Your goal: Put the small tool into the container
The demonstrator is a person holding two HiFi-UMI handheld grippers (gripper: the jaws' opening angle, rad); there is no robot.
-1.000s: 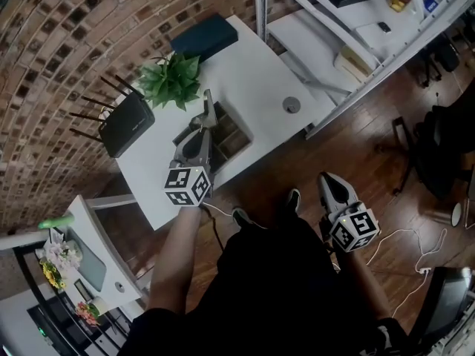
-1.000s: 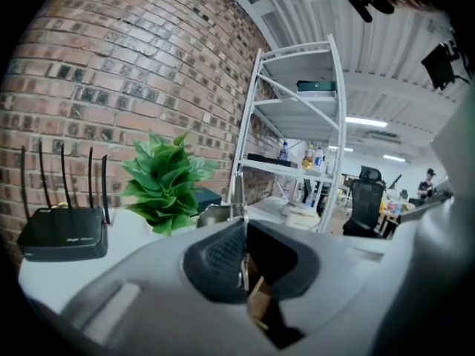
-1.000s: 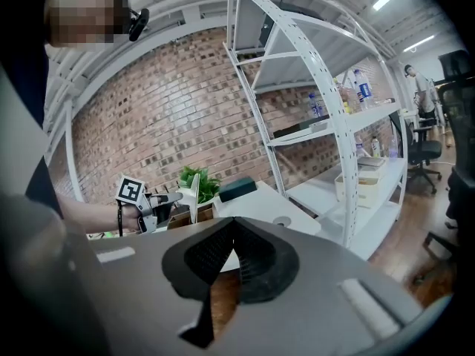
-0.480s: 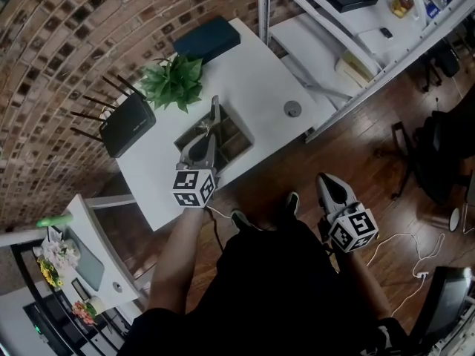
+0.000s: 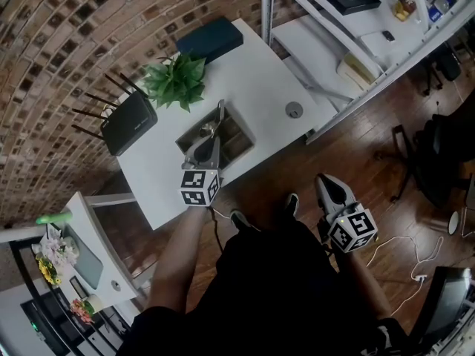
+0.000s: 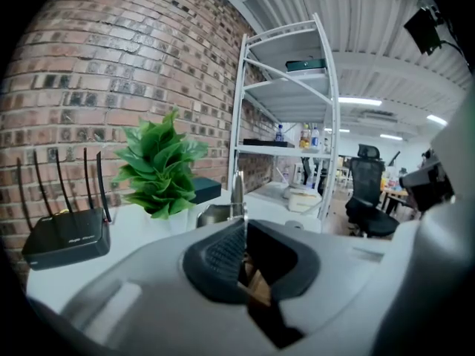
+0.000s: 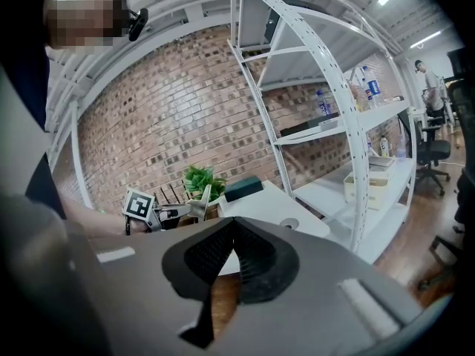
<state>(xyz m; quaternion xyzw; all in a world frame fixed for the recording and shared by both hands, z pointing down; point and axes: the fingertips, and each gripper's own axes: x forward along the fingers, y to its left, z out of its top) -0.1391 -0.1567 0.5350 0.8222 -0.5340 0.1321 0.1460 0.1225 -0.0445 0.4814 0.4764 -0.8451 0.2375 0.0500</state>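
The right gripper (image 5: 332,191), lower right in the head view, is pressed together on nothing above the floor. The left gripper (image 5: 211,147), at centre, pinches the tool (image 5: 220,113), whose slim metal end sticks out past the jaws and appears to hang over the container (image 5: 245,143) on the white table (image 5: 260,73). The tool is carried there but not yet inside, so lowering and release seem to remain.
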